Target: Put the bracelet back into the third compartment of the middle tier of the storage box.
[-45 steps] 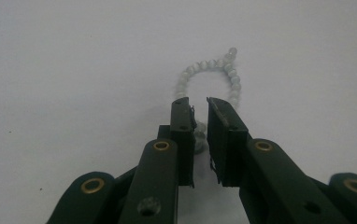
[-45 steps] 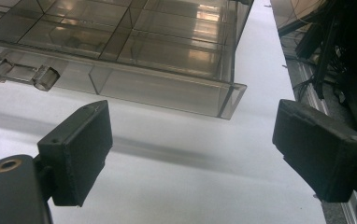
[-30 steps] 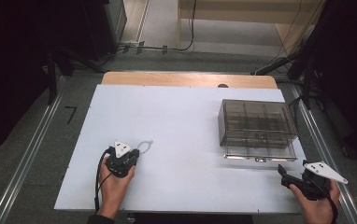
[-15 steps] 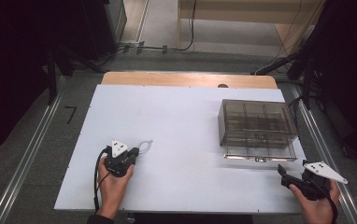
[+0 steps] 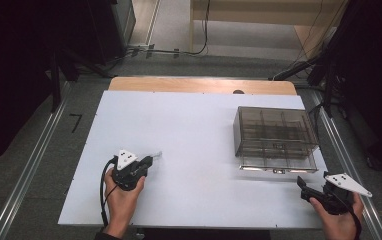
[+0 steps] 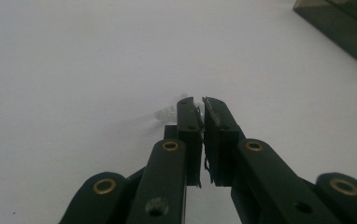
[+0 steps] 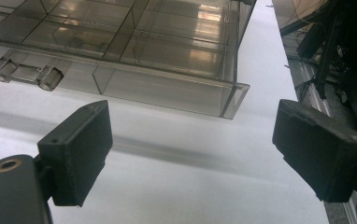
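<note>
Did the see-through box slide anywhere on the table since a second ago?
No. The see-through box sits in the same spot on the white table, with the same gap to the table's right edge and to the wooden strip behind it.

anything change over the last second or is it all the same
Hardly anything. The left hand-held gripper has drifted a little toward the left edge of the white table, jaws shut throughout, with a small clear thing lying at its tip; whether it is gripped is unclear. The right hand-held gripper stayed open near the clear compartment box, which did not move.
</note>
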`<state>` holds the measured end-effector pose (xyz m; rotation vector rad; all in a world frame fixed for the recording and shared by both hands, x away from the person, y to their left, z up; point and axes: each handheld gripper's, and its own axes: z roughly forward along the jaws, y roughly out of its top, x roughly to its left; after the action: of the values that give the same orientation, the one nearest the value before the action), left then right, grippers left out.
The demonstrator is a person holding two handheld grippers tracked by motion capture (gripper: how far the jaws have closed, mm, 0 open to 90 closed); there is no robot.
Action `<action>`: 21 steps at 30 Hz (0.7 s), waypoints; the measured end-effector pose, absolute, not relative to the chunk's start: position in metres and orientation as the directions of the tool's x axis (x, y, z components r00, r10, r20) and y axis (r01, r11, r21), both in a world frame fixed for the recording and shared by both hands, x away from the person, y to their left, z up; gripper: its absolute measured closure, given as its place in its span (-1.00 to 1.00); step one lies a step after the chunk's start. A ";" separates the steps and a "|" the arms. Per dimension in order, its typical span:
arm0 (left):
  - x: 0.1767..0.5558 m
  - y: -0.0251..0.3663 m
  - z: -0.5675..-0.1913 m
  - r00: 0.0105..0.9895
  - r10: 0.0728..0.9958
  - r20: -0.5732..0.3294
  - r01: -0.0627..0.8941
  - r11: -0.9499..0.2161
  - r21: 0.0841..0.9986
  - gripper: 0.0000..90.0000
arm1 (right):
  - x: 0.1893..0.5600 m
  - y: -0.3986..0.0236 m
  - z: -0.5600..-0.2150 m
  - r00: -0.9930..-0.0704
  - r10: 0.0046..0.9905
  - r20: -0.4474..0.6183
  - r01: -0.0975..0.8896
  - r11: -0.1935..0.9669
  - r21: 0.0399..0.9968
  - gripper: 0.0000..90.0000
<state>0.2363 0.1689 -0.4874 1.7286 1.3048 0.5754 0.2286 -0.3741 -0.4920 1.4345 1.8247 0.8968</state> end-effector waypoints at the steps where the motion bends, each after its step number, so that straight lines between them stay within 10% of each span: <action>1: 0.236 0.168 -0.486 0.346 0.928 -0.141 0.522 -0.066 0.850 0.92 | 0.229 -0.374 -0.492 -0.198 0.978 -0.072 0.539 0.170 0.825 -0.77; 21: 0.229 0.143 -0.464 0.445 0.881 -0.163 0.459 -0.068 0.886 0.92 | 0.228 -0.373 -0.491 -0.215 0.975 -0.058 0.528 0.166 0.833 -0.76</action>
<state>0.2293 0.1428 -0.4638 1.6983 1.1677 0.5286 0.2278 -0.3733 -0.4911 1.4237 1.8299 0.9286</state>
